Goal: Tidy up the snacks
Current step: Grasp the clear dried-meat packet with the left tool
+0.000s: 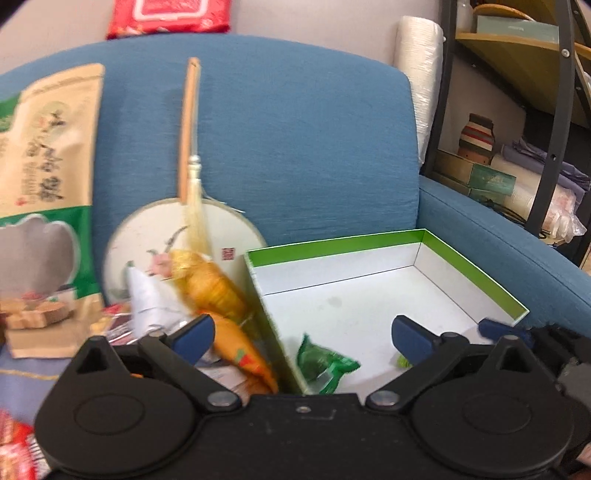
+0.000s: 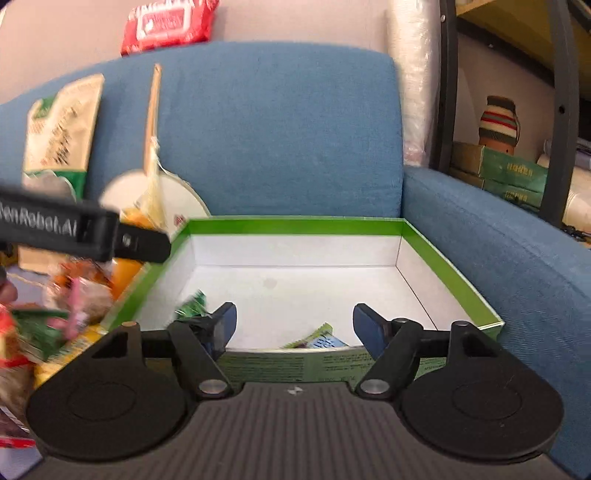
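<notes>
A green-rimmed white box [image 1: 476, 273] [image 2: 295, 226] sits on a blue sofa seat. A green snack packet [image 1: 325, 363] [image 2: 192, 306] lies inside near its left wall, and another packet [image 2: 317, 339] lies near the front wall. My left gripper [image 1: 303, 334] is open and empty, straddling the box's left wall. An orange snack bag [image 1: 214, 288] lies just left of the box. My right gripper [image 2: 293, 325] is open and empty over the box's front edge. The left gripper's body [image 2: 85, 232] shows at left in the right wrist view.
A pile of snack packets [image 2: 44, 332] lies left of the box. A round fan with tassel [image 1: 177, 236] and a tall beige bag [image 1: 44, 184] lean on the sofa back [image 1: 295, 129]. A red pack [image 1: 166, 14] sits on top. A shelf [image 1: 517, 110] stands at right.
</notes>
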Demonstrator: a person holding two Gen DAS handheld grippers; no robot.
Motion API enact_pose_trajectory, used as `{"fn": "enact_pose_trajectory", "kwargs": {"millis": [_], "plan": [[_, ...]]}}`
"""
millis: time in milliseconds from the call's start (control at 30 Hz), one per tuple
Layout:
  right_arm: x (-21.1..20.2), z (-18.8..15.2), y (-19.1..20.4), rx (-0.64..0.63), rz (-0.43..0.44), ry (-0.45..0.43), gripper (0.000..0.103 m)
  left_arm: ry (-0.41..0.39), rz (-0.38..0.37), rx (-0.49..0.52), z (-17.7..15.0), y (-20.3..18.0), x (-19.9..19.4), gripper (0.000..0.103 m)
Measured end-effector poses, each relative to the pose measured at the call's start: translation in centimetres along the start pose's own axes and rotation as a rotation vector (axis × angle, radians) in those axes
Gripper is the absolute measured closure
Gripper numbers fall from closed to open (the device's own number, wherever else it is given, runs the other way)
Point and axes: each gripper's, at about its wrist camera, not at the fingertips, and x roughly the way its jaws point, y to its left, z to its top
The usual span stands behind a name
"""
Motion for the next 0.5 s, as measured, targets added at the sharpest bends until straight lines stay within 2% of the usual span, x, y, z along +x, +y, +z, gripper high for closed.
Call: {"fn": "enact_pose_trajectory", "kwargs": {"millis": [200, 367, 500], "plan": [[-5.3, -0.5, 2.6, 0.005, 0.110, 0.027, 0.000, 0.053, 0.083, -0.018, -1.4, 1.7, -5.5, 0.000], [-8.2, -2.6, 5.2, 0.017, 0.190, 0.102, 0.000, 0.103, 0.082, -0.097, -4.7, 3.7, -9.9, 0.000], [-8.9, -4.3, 7.4, -0.004, 0.254, 0.175, 0.000, 0.146, 0.103, -0.135, -7.4, 5.3, -11.8, 0.000]]}}
